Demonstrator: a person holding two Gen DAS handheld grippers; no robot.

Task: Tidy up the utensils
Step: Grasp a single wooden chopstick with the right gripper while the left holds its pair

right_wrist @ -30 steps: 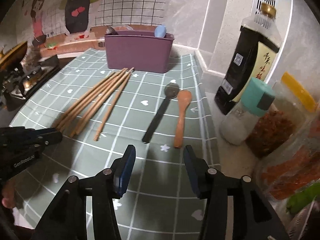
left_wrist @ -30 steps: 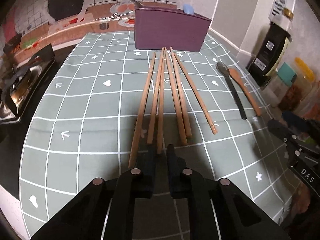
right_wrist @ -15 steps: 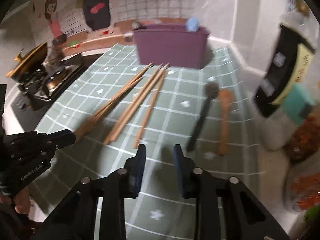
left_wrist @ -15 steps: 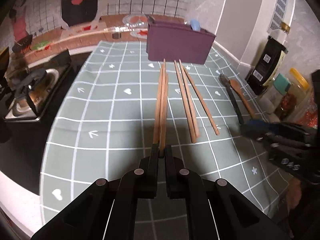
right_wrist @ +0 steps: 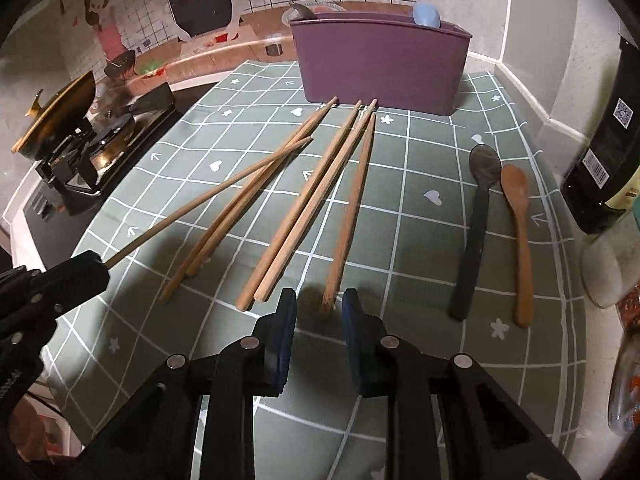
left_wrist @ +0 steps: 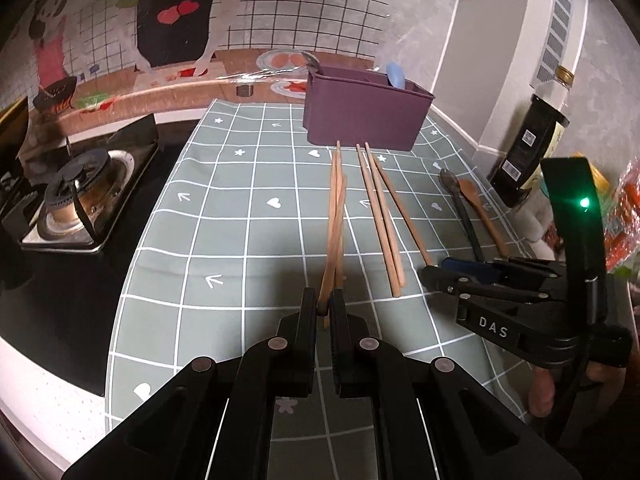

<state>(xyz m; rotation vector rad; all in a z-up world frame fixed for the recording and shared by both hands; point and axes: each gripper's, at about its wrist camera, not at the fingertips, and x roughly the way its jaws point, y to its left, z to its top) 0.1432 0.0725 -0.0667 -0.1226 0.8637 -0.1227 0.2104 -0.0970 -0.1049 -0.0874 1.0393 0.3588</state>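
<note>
The left claw (left_wrist: 325,307) is pinching one chopstick (right_wrist: 208,199), lifting its near end off the desk (right_wrist: 400,240). The right claw (right_wrist: 319,309) is hovering part-open, empty, straddling the near tip of another chopstick (right_wrist: 350,208).

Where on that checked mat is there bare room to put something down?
Bare mat lies between the loose chopsticks and the black spoon, and also between the chopsticks and the stove. It is crowded in front of the purple holder.

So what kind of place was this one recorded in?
Most likely a home kitchen counter: a gas stove burner sits at the left, a dark sauce bottle stands by the wall, and a purple utensil holder sits on the checked mat.
</note>
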